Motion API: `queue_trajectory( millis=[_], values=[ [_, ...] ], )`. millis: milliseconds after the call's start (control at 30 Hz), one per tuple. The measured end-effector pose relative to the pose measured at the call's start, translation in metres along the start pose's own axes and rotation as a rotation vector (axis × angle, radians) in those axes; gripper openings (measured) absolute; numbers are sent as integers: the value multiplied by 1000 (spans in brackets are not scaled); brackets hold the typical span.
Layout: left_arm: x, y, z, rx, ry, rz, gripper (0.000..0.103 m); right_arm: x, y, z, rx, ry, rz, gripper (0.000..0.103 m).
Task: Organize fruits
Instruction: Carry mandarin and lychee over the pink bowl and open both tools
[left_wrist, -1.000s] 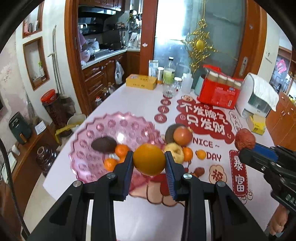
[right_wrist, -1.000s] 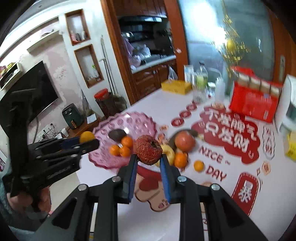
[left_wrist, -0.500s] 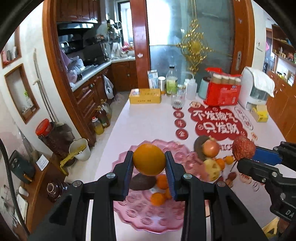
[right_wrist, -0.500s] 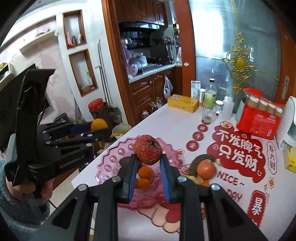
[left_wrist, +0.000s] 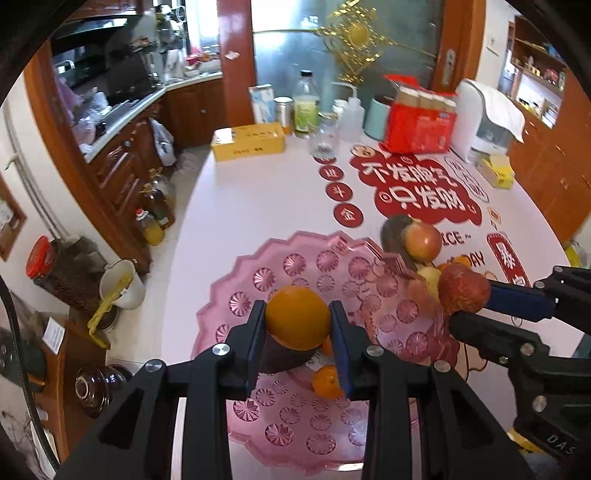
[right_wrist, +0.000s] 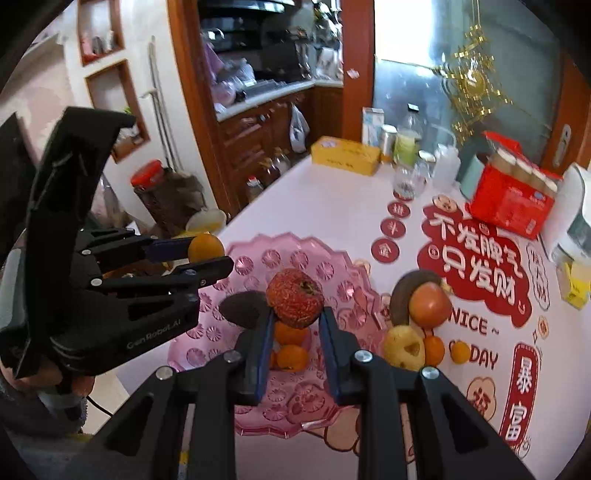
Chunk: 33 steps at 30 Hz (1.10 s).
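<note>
My left gripper (left_wrist: 298, 325) is shut on an orange (left_wrist: 297, 317) and hangs over the pink glass plate (left_wrist: 295, 266). My right gripper (right_wrist: 295, 317) is shut on a wrinkled red fruit (right_wrist: 294, 297), also above the plate (right_wrist: 332, 273). On the plate lie a dark avocado (right_wrist: 242, 307) and small tangerines (right_wrist: 291, 357). Right of the plate, on the table, sit an apple (right_wrist: 429, 305), a brown fruit (right_wrist: 402, 291), a yellow pear (right_wrist: 404, 347) and more tangerines (right_wrist: 460, 350). The right view shows the left gripper (right_wrist: 207, 258) with the orange (right_wrist: 205, 246).
At the table's far end stand a yellow box (left_wrist: 248, 141), bottles (left_wrist: 306, 107), a glass (left_wrist: 327, 140), a red carton (left_wrist: 419, 122) and a white appliance (left_wrist: 487, 118). The floor at left holds oil bottles (left_wrist: 153, 218) and a red-lidded jar (left_wrist: 55, 273).
Both grippers travelled left with their fruit, from over the loose pile to above the pink plate, and dropped a little. Both grips stayed as they were.
</note>
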<state>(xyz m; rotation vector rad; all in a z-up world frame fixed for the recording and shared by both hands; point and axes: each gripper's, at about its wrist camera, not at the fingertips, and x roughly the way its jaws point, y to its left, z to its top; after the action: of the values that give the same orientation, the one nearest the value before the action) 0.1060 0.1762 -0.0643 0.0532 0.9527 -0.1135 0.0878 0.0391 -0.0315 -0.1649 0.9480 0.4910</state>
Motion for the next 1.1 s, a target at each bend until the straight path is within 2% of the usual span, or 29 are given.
queue_trajectory(
  millis=[200, 433, 833, 1100],
  values=[
    [15, -5, -9, 23, 49, -33, 32, 14, 1, -8, 40, 67, -7, 25],
    [18, -3, -19, 21, 80, -39, 32, 24, 6, -15, 69, 111, -3, 25],
    [12, 1, -25, 12, 82, -35, 32, 24, 14, -16, 61, 122, -10, 25],
    [14, 1, -32, 22, 116, -37, 32, 25, 12, -19, 83, 142, -16, 25]
  ],
)
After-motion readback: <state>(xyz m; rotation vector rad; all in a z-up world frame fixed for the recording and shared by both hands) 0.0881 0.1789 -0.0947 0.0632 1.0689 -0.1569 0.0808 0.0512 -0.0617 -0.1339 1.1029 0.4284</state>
